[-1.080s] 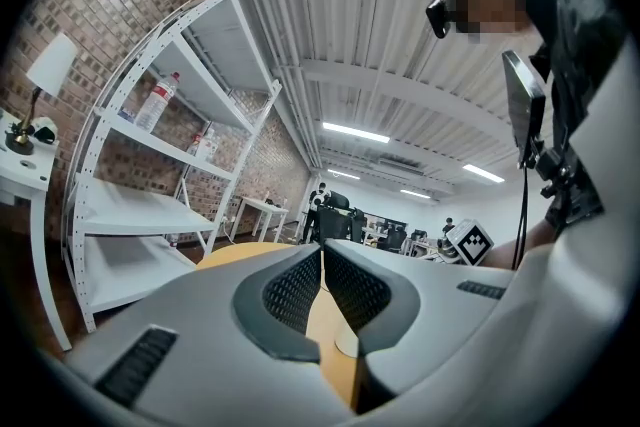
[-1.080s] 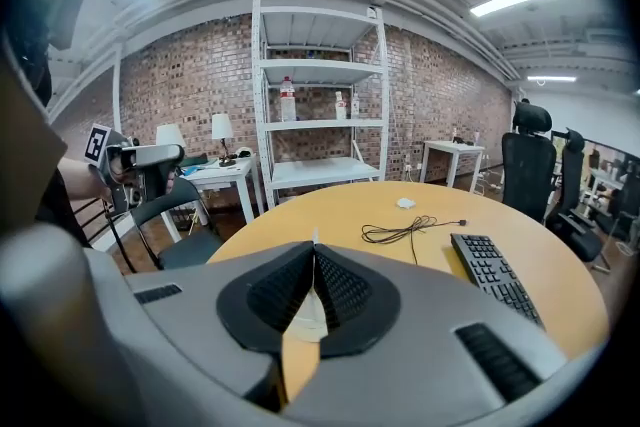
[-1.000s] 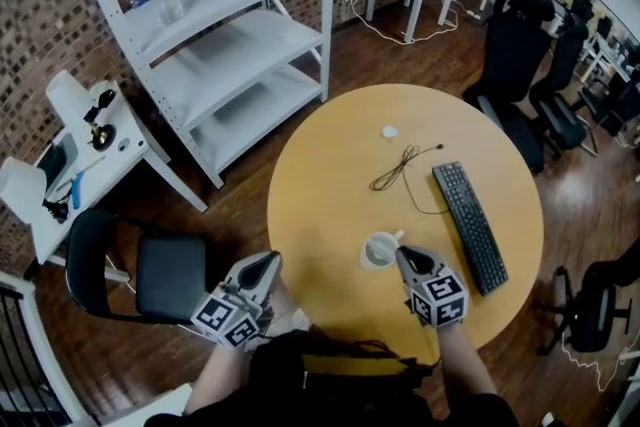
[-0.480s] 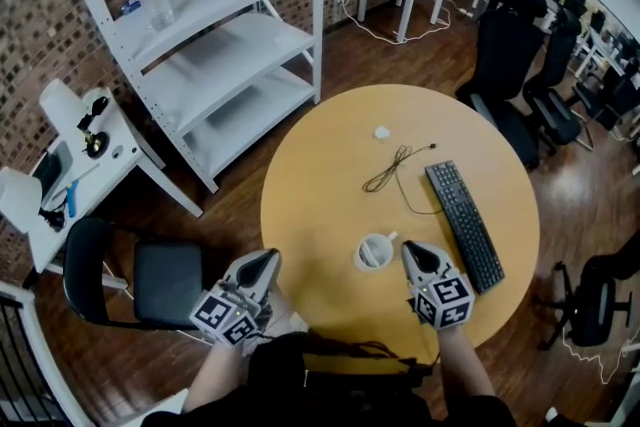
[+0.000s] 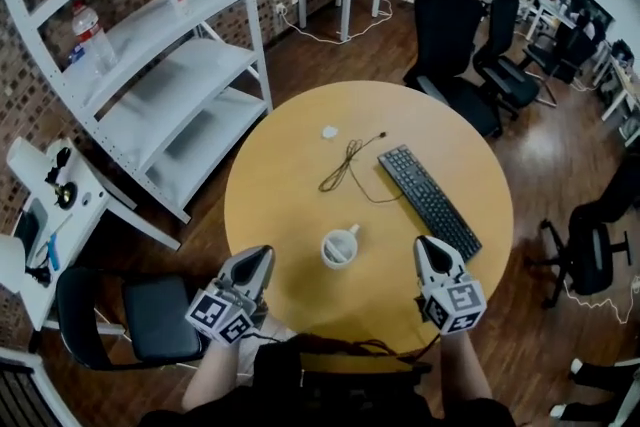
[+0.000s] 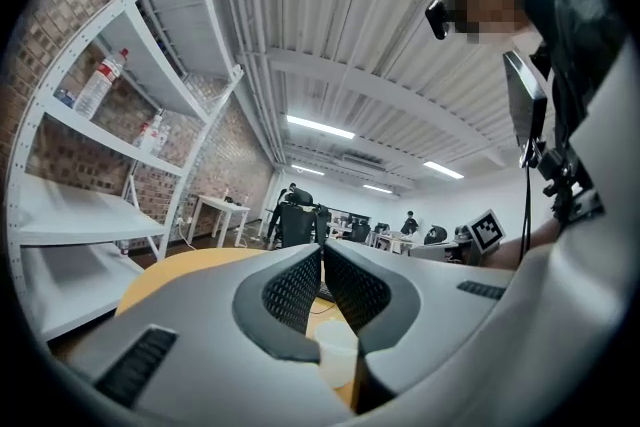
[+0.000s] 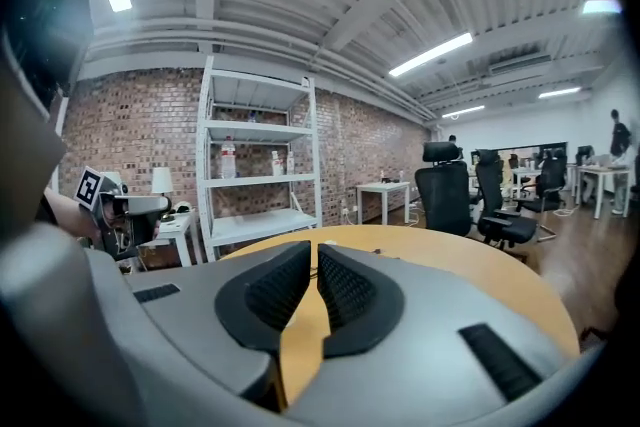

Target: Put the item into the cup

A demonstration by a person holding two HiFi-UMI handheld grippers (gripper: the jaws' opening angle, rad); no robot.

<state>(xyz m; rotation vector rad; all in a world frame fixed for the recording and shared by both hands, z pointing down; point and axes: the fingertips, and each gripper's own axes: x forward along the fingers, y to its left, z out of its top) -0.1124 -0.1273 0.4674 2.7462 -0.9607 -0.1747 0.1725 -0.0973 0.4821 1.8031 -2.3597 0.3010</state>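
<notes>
A white cup [image 5: 339, 248] stands on the round yellow table [image 5: 290, 205], near its front edge. A small white piece juts from the cup's rim; I cannot tell whether it is a handle or the item. My left gripper [image 5: 262, 255] is left of the cup at the table's edge, shut and empty. In the left gripper view the cup [image 6: 336, 353] shows low between the closed jaws of that gripper [image 6: 322, 250]. My right gripper [image 5: 428, 243] sits apart to the cup's right, shut with nothing held. The right gripper view shows this gripper [image 7: 314, 253] over bare table.
A black keyboard [image 5: 428, 200] lies on the table's right side, just beyond the right gripper. A dark cable [image 5: 345, 163] and a small white object [image 5: 329, 131] lie farther back. A white shelf unit [image 5: 150, 65] stands at the left, office chairs [image 5: 450, 25] behind.
The right gripper has drawn back from the cup's rim and now sits well to its right. The head view has swung, so the table sits further left.
</notes>
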